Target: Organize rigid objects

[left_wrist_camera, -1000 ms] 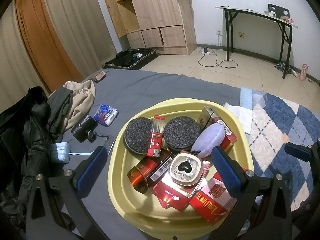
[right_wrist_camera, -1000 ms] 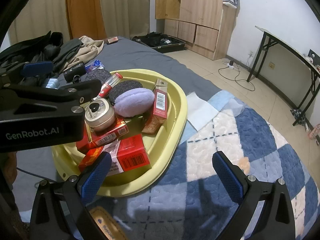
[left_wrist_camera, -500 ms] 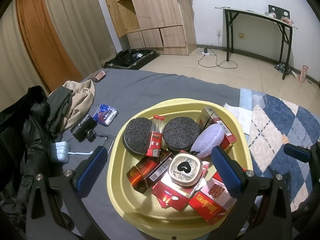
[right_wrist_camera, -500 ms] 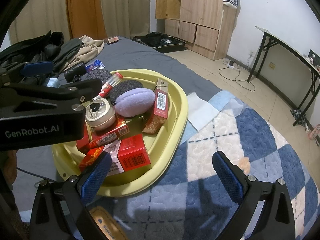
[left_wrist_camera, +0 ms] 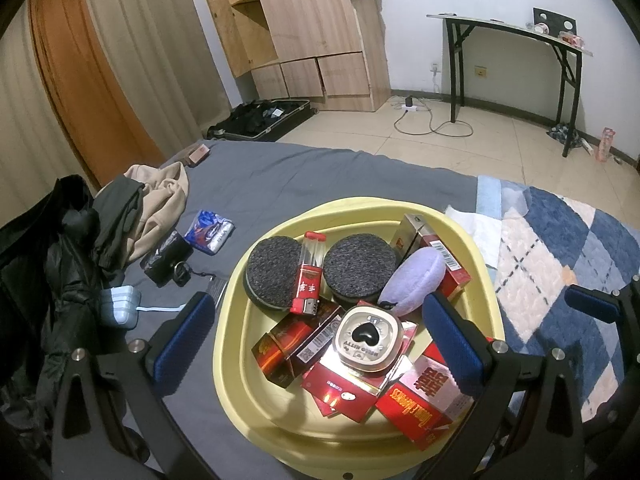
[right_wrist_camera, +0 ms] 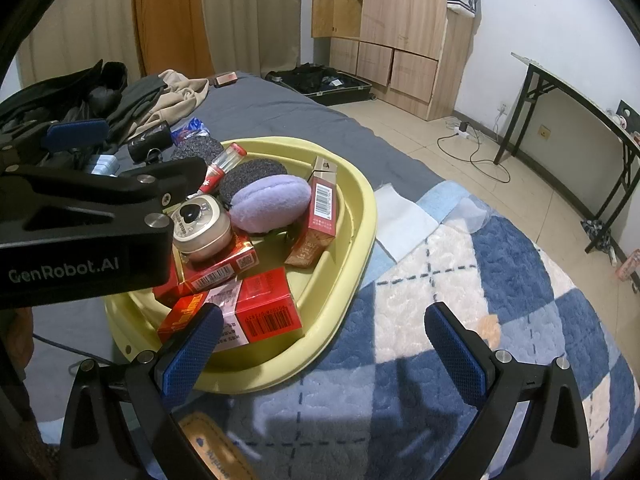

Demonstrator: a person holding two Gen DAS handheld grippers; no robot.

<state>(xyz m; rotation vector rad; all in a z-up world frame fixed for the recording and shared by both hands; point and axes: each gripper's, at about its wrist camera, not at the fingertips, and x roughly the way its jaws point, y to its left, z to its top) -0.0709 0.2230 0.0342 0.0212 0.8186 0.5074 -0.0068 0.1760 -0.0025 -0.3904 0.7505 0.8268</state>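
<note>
A yellow basin (left_wrist_camera: 240,384) (right_wrist_camera: 360,216) on the bed holds several red boxes (left_wrist_camera: 416,396) (right_wrist_camera: 264,312), two dark round pads (left_wrist_camera: 360,266), a red lighter (left_wrist_camera: 310,280), a lilac puff (left_wrist_camera: 412,280) (right_wrist_camera: 272,202) and a round tin (left_wrist_camera: 368,338) (right_wrist_camera: 204,228). My left gripper (left_wrist_camera: 316,336) hovers open over the basin, its fingers spanning the tin and boxes. My right gripper (right_wrist_camera: 320,348) is open above the basin's near right rim and the blue checked blanket (right_wrist_camera: 500,280), holding nothing. The left gripper's body (right_wrist_camera: 80,216) hides part of the basin in the right wrist view.
Clothes (left_wrist_camera: 100,220), a blue packet (left_wrist_camera: 208,230), a black pouch (left_wrist_camera: 166,258) and a pale blue case (left_wrist_camera: 118,306) lie on the grey sheet left of the basin. A white cloth (right_wrist_camera: 404,220) lies right of it. A small tan object (right_wrist_camera: 216,452) sits below the right gripper.
</note>
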